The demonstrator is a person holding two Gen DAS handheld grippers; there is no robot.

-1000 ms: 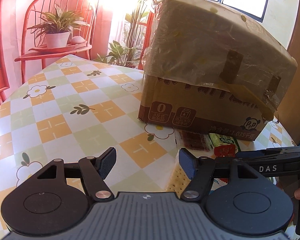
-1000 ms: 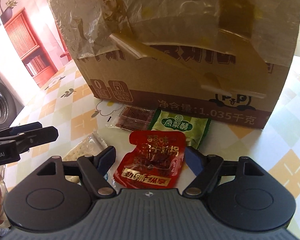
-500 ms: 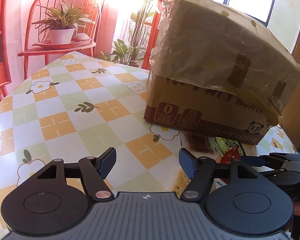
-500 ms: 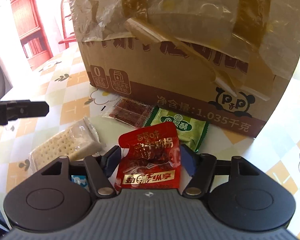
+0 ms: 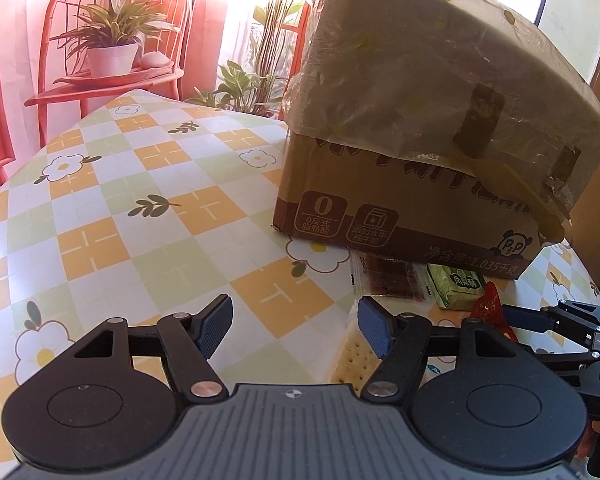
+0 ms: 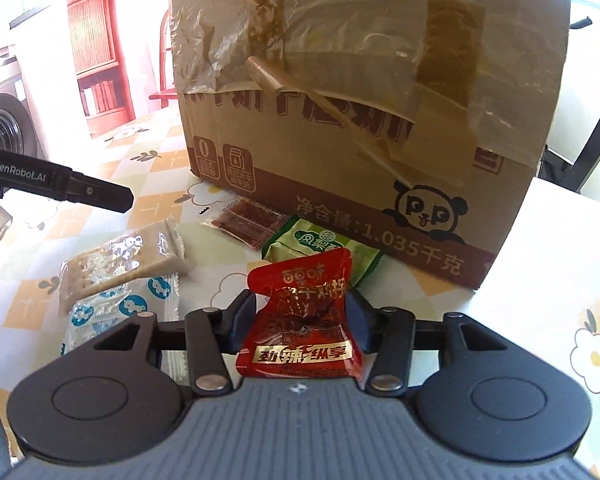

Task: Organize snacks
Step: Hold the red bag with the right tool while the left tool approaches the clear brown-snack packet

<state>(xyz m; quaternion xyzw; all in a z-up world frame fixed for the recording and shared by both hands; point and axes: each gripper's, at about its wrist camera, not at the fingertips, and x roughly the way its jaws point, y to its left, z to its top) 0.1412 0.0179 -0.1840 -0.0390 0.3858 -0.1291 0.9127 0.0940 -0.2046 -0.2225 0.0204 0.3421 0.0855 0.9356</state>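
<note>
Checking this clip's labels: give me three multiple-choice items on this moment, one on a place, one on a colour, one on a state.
1. Where does the green packet lie?
A. on top of the box
B. on the table against the cardboard box
C. in the left gripper

2. What colour is the packet between the right gripper fingers?
A. red
B. blue
C. white

3. The left gripper is:
A. holding crackers
B. holding the green packet
C. open, empty

Key: B, it touches the box's base; A, red foil; C, only tablecloth shows between its fingers.

Checked floral tablecloth table (image 5: 148,216) bearing taped cardboard box (image 6: 340,128), cracker pack (image 6: 120,268), brown-strip packet (image 6: 252,220), green pastry packet (image 6: 320,244).
</note>
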